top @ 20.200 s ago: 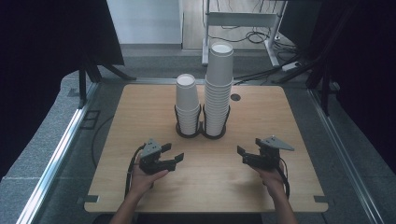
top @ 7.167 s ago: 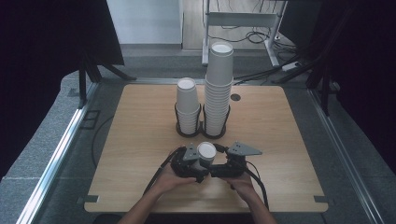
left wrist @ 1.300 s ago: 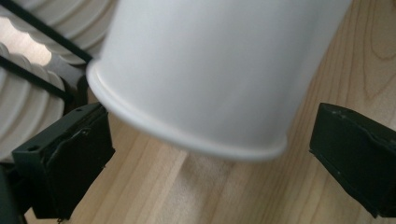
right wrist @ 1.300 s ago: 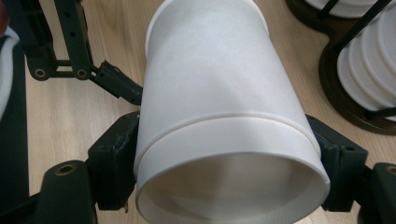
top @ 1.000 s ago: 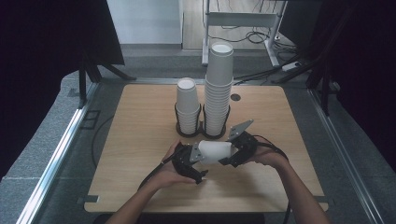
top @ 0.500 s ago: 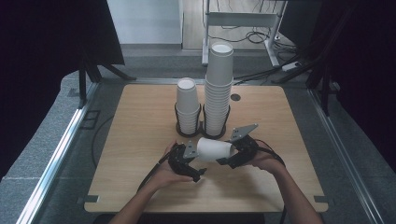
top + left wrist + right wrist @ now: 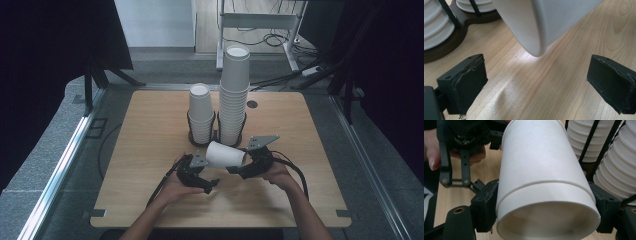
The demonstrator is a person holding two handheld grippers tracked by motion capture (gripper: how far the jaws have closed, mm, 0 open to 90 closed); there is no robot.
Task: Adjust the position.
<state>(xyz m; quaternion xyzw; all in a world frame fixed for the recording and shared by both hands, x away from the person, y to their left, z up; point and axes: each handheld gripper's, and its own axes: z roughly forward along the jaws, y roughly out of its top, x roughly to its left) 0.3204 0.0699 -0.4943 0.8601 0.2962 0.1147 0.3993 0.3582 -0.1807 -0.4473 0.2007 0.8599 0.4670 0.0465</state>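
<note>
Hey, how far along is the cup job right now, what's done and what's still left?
Done: one paper cup is off the stacks and lies sideways, clamped in the right gripper. In hand: the left gripper sits just beside it, jaws apart and just closing a little, with nothing between the pads. What looks like a second cup nests inside the held one, so pulling them apart probably remains. The short stack and tall stack wait in their holder.
</note>
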